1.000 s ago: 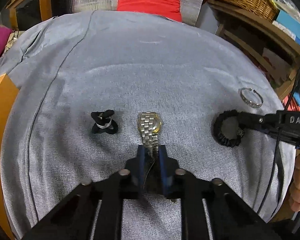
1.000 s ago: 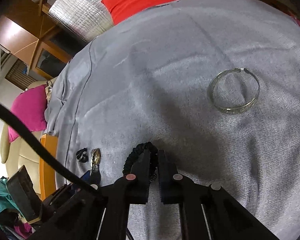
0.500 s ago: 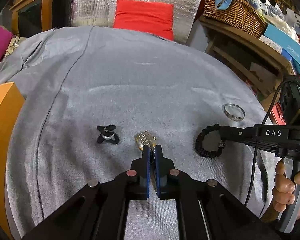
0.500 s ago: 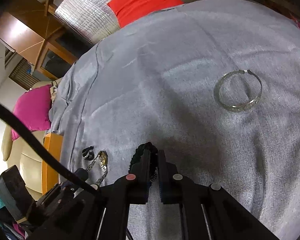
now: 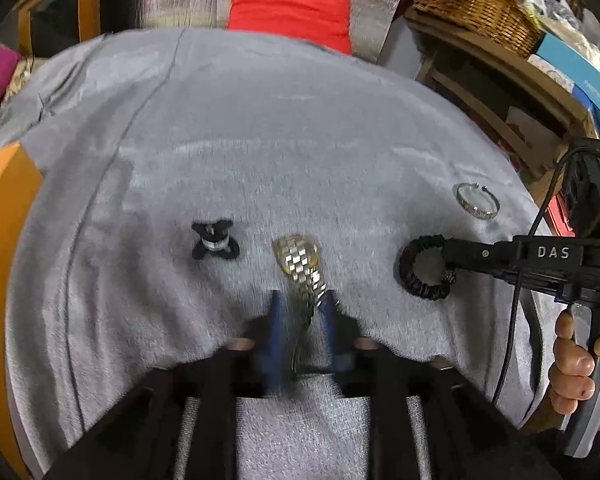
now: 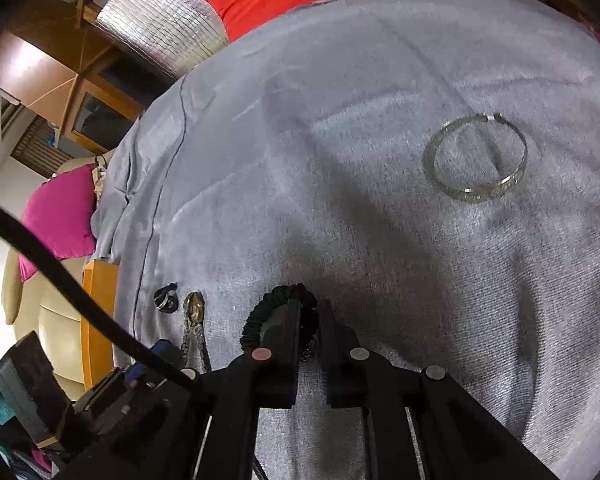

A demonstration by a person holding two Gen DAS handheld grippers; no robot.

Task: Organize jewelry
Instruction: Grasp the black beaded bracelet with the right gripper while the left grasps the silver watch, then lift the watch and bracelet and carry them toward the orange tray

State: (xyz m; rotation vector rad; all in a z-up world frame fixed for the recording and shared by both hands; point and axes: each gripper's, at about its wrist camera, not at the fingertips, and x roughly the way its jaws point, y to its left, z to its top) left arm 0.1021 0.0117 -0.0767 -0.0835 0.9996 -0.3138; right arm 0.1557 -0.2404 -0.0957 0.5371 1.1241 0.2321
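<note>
Grey cloth [image 5: 300, 152] covers the table. The left gripper [image 5: 302, 300] has its blue fingers parted, the band of the two-tone metal wristwatch [image 5: 298, 262] lying loose between them. To the right, the right gripper [image 6: 309, 312] is clamped on the black braided bracelet [image 6: 260, 320]. A silver bangle [image 6: 476, 158] lies far right; a ring on a black holder [image 5: 214, 240] sits left of the watch.

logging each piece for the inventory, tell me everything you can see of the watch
The watch has a link bracelet of silver-and-gold metal and a gold-rimmed round case. It lies on the grey cloth, case away from the left gripper, whose blue jaws stand apart on either side of the band. It sits between the ring on the black holder and the black braided bracelet.
</note>
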